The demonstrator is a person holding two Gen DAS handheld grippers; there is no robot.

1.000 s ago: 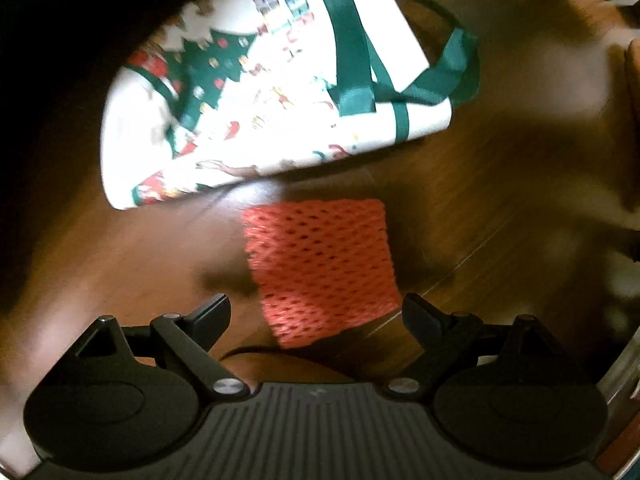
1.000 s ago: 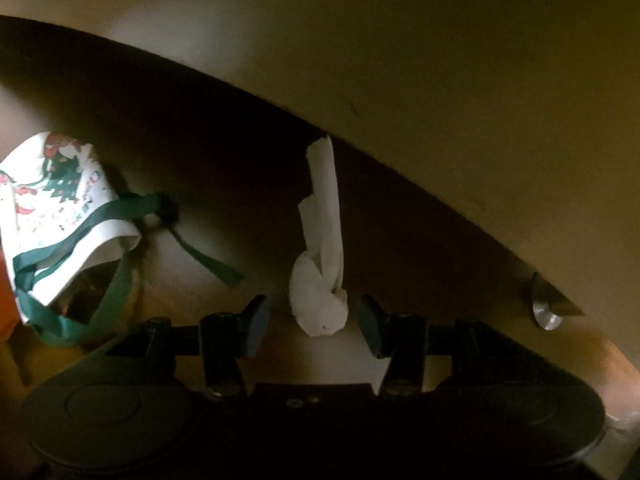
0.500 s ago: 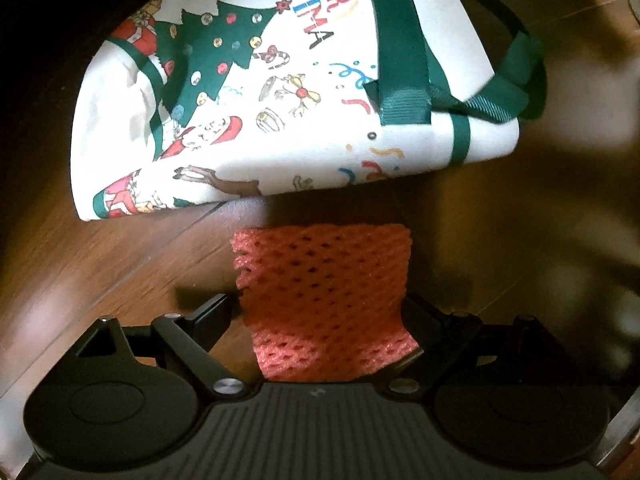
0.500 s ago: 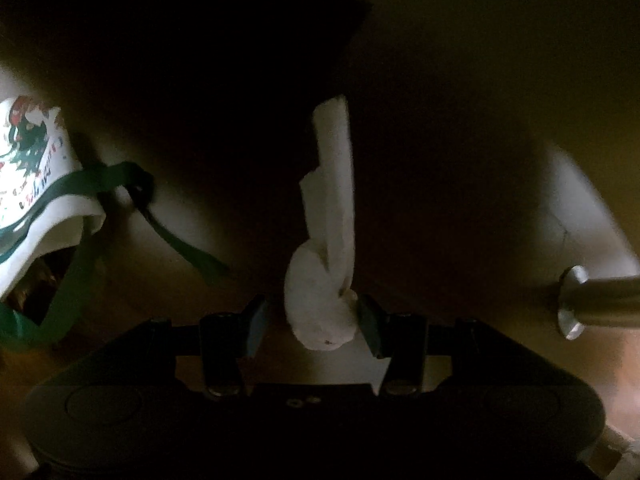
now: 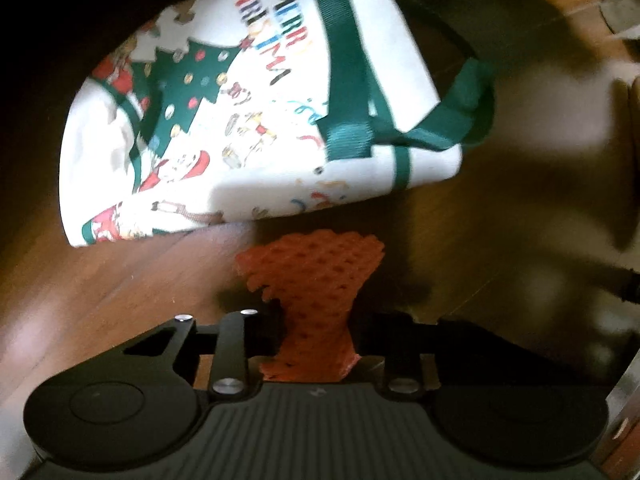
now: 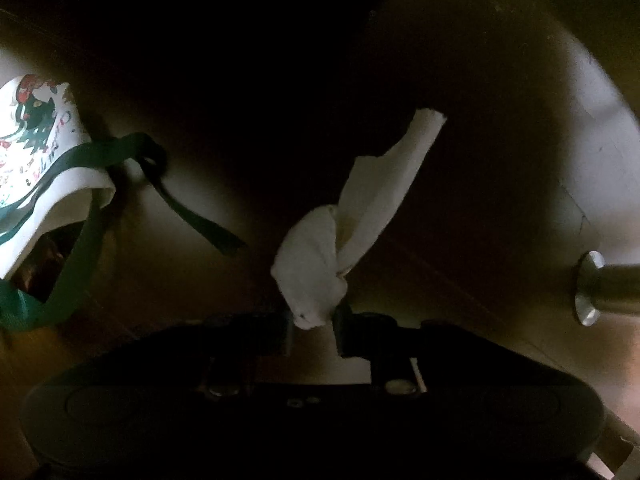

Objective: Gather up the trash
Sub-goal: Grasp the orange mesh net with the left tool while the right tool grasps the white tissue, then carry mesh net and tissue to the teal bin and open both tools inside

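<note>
My left gripper (image 5: 316, 332) is shut on an orange foam net (image 5: 316, 280), pinching it at its lower part so that it flares out above the fingers. Just beyond it a white Christmas tote bag (image 5: 248, 120) with green straps lies on its side on the wooden floor (image 5: 80, 280). My right gripper (image 6: 312, 320) is shut on a crumpled white tissue (image 6: 320, 256), whose twisted tail sticks up to the right. The bag (image 6: 36, 160) also shows at the left edge of the right wrist view, its mouth open.
A metal furniture leg (image 6: 604, 288) stands at the right in the right wrist view, with a dark shadowed area behind the tissue. The floor is lit unevenly, with bright patches to the right of the bag (image 5: 560, 120).
Both grippers closed: the left one on the orange net, squeezing it narrow, the right one on the tissue. The left gripper moved closer to the net and bag.
</note>
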